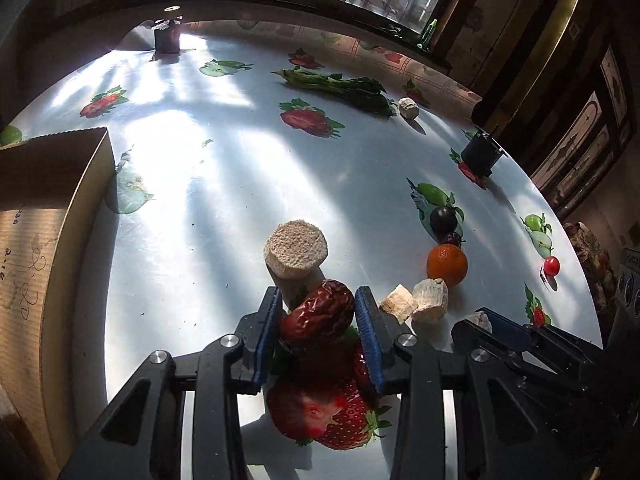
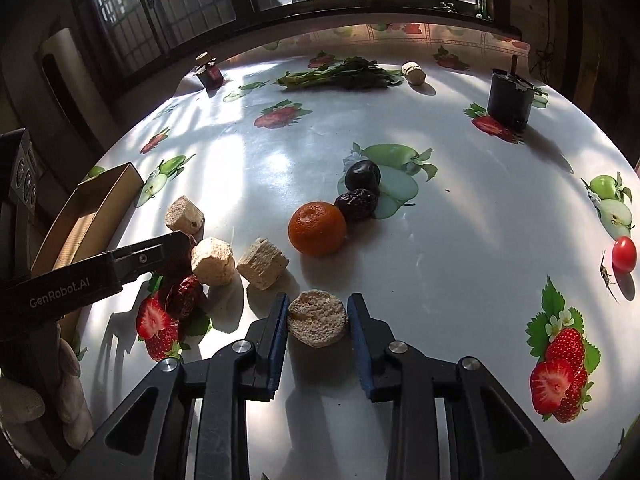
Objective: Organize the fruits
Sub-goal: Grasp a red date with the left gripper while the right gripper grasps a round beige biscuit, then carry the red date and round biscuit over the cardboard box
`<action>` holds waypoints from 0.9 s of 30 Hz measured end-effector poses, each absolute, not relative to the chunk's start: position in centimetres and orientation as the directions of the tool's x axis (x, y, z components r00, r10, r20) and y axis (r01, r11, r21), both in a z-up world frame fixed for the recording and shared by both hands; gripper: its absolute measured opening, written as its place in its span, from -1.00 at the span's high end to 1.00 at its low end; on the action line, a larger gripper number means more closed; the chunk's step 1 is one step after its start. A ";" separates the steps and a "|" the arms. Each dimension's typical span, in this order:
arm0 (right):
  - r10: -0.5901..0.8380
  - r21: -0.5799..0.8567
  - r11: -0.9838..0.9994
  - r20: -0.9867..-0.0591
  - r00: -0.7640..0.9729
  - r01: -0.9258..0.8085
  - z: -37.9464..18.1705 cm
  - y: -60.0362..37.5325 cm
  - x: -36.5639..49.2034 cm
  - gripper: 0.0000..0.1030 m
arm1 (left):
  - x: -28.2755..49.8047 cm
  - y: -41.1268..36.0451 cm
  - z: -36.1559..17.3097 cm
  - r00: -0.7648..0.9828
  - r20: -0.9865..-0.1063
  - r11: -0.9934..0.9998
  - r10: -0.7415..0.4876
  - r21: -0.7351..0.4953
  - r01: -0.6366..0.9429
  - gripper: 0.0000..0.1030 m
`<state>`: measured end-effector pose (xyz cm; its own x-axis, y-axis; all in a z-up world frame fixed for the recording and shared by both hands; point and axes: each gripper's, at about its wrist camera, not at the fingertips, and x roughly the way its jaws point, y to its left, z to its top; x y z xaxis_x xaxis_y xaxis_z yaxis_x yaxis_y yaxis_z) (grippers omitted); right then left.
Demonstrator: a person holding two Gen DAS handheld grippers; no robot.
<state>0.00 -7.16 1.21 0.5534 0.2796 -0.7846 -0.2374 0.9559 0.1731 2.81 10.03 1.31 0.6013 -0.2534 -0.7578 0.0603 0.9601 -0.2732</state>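
Note:
My left gripper [image 1: 316,304] is shut on a wrinkled red date [image 1: 318,314], held just above the table; it also shows in the right wrist view [image 2: 184,294]. My right gripper [image 2: 318,312] is shut on a round beige corn-cob chunk [image 2: 317,317]. An orange mandarin [image 2: 317,228], a second dark date [image 2: 356,205] and a dark plum [image 2: 363,175] lie together mid-table. A cherry tomato [image 2: 624,254] lies at the right edge. An open cardboard box [image 1: 36,216] stands at the left.
Several beige cob chunks [image 2: 213,261] lie near the grippers, one large [image 1: 295,250] ahead of the left one. Leafy greens [image 2: 344,74], a small jar [image 2: 210,72] and a black pot [image 2: 510,98] stand at the back. The tablecloth [image 2: 440,240] carries printed fruit.

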 end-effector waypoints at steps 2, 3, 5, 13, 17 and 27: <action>0.267 0.158 0.959 -0.782 0.562 -0.236 1.2 -7.0 -0.2 0.39 | 2.2 9.6 1.3 0.621 -0.748 0.966 -0.236 -0.248 0.069 0.30; 0.261 0.150 0.960 -0.781 0.567 -0.235 1.2 -6.9 -0.3 0.39 | 2.0 9.6 1.3 0.625 -0.745 0.966 -0.236 -0.248 0.069 0.30; 0.255 0.142 0.962 -0.778 0.574 -0.235 1.2 -6.8 -0.4 0.39 | 1.7 9.8 1.4 0.624 -0.743 0.963 -0.243 -0.262 0.063 0.31; 0.317 0.199 0.945 -0.755 0.574 -0.260 1.6 -6.3 -1.1 0.39 | -3.0 13.7 5.9 0.683 -0.685 0.950 -0.254 -0.311 0.040 0.31; 0.337 0.187 0.935 -0.728 0.596 -0.300 3.8 -4.7 -2.9 0.39 | -5.7 18.4 9.0 0.728 -0.654 0.953 -0.206 -0.302 -0.001 0.30; 0.541 0.261 0.807 -0.687 0.485 -0.530 11.0 7.4 -4.1 0.38 | -4.9 31.9 10.4 0.689 -0.724 0.967 0.033 -0.152 -0.206 0.30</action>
<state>-4.14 7.36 11.04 0.4852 0.5408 -0.6871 -0.5303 0.8068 0.2606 -4.85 31.92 10.40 0.6892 0.0327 -0.7238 -0.2056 0.9667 -0.1521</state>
